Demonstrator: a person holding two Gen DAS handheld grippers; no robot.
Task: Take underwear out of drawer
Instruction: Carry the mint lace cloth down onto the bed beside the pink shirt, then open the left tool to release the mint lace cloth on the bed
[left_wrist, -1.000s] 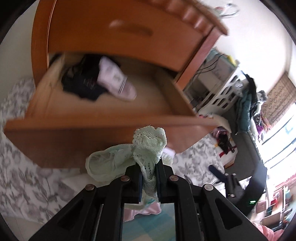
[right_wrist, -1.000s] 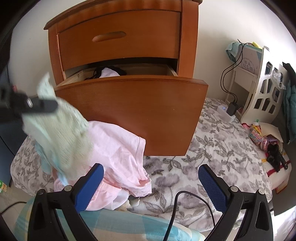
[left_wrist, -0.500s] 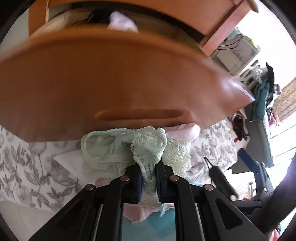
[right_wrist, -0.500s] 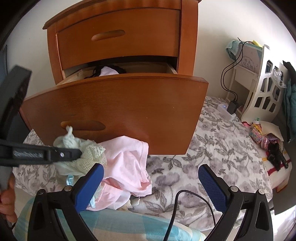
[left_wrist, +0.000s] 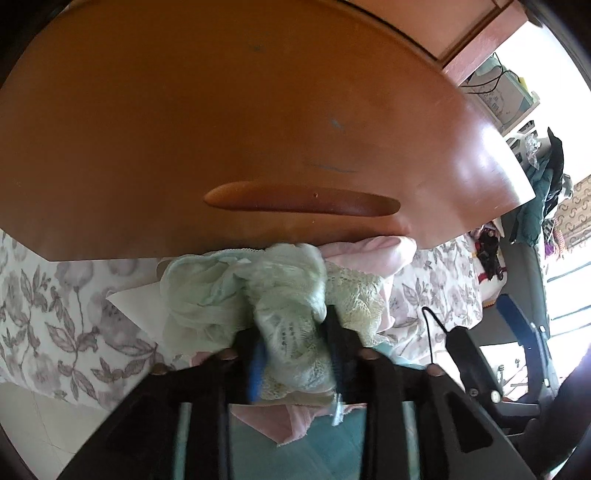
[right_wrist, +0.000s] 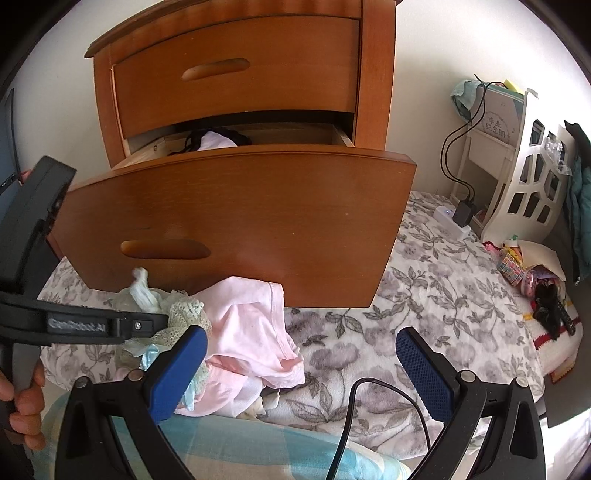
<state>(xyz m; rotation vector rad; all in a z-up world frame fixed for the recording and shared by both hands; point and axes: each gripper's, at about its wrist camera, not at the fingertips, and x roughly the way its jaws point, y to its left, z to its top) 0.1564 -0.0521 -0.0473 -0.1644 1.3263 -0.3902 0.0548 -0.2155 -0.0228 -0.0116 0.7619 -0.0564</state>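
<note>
Mint green lace underwear (left_wrist: 288, 291) lies bunched on a pile of pink clothes (right_wrist: 251, 325) on the floral blanket, just below the pulled-out wooden drawer (right_wrist: 258, 206). My left gripper (left_wrist: 293, 325) points down at it, and its jaws are opening with the lace still between them. In the right wrist view the left gripper (right_wrist: 162, 321) comes in from the left, held by a person's hand (right_wrist: 22, 406). My right gripper (right_wrist: 299, 343) stands open over the blanket with nothing between its blue pads (right_wrist: 184, 369). Black and white clothes (right_wrist: 214, 139) remain inside the drawer.
The drawer front (left_wrist: 258, 129) looms close above the left gripper. A floral blanket (right_wrist: 424, 295) covers the surface to the right. A black cable (right_wrist: 354, 406) runs under the right gripper. A white shelf (right_wrist: 524, 184), a charger (right_wrist: 461, 218) and clutter sit far right.
The left gripper came down from above the open drawer to the clothes pile below its front, carrying the mint underwear, and its jaws have spread apart. The right gripper stayed still.
</note>
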